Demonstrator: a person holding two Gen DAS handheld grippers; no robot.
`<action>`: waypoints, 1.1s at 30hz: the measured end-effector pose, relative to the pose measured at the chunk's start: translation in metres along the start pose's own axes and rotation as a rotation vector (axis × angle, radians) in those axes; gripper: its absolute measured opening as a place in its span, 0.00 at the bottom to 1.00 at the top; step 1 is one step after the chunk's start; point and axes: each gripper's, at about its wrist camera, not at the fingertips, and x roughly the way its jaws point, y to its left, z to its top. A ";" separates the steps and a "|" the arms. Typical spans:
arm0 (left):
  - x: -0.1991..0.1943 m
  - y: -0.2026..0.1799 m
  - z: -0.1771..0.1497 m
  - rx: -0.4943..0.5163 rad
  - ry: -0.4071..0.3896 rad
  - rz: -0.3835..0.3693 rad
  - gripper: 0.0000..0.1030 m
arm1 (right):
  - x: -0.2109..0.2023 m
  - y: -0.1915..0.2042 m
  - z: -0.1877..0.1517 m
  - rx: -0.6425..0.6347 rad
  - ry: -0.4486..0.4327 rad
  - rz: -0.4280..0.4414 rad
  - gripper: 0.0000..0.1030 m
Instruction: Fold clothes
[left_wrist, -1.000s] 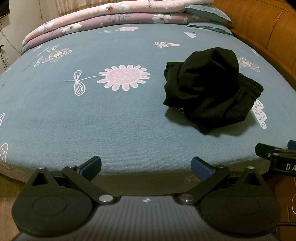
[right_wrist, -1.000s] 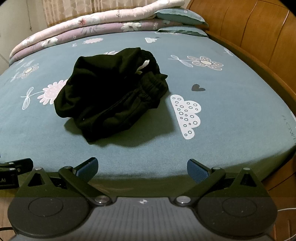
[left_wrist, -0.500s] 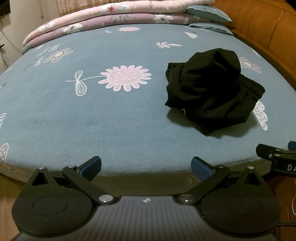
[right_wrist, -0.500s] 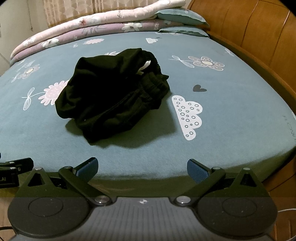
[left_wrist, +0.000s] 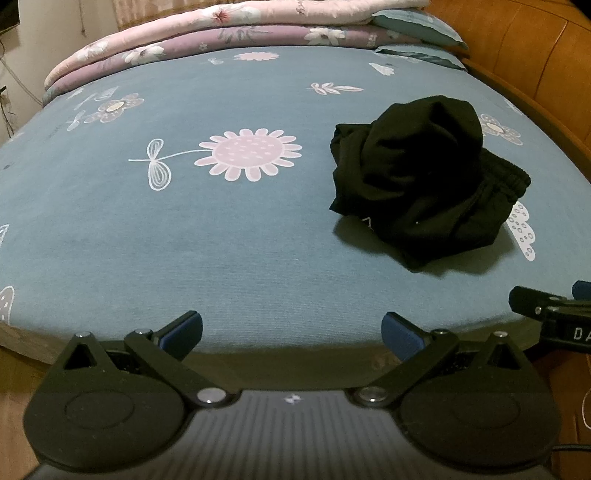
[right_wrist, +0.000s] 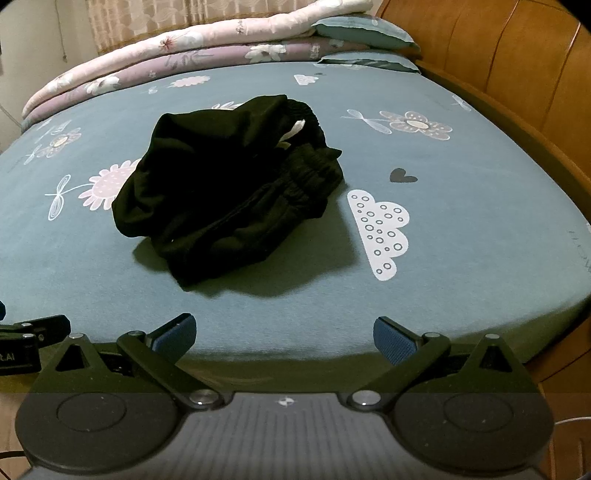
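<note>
A crumpled black garment (left_wrist: 424, 177) (right_wrist: 229, 192) with an elastic waistband lies in a heap on the blue flowered bed sheet (left_wrist: 221, 229) (right_wrist: 461, 192). My left gripper (left_wrist: 291, 330) hovers open at the bed's near edge, well short and left of the heap. Also open, my right gripper (right_wrist: 284, 334) sits at the near edge, in front of the heap and slightly to its right. Neither touches the cloth. Each gripper's side shows in the other's view: the right one (left_wrist: 550, 314), the left one (right_wrist: 33, 332).
Folded pink and purple quilts (left_wrist: 221, 29) and pillows (right_wrist: 365, 37) are stacked at the far end of the bed. A wooden bed frame (right_wrist: 517, 74) runs along the right side. A wall and cables (left_wrist: 7, 92) are at the far left.
Both cameras have edged slightly forward and down, so the garment sits a little lower in each view. The grippers remain open and the heap has not moved.
</note>
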 end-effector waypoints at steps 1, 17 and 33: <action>0.001 0.000 0.000 -0.001 0.000 -0.003 0.99 | 0.000 0.000 0.000 0.000 0.001 0.002 1.00; 0.018 0.004 0.003 -0.008 0.021 -0.042 0.99 | 0.016 -0.003 0.007 0.025 0.021 0.067 1.00; 0.045 0.001 0.022 0.033 0.033 -0.035 0.99 | 0.041 -0.003 0.031 0.001 0.002 0.079 1.00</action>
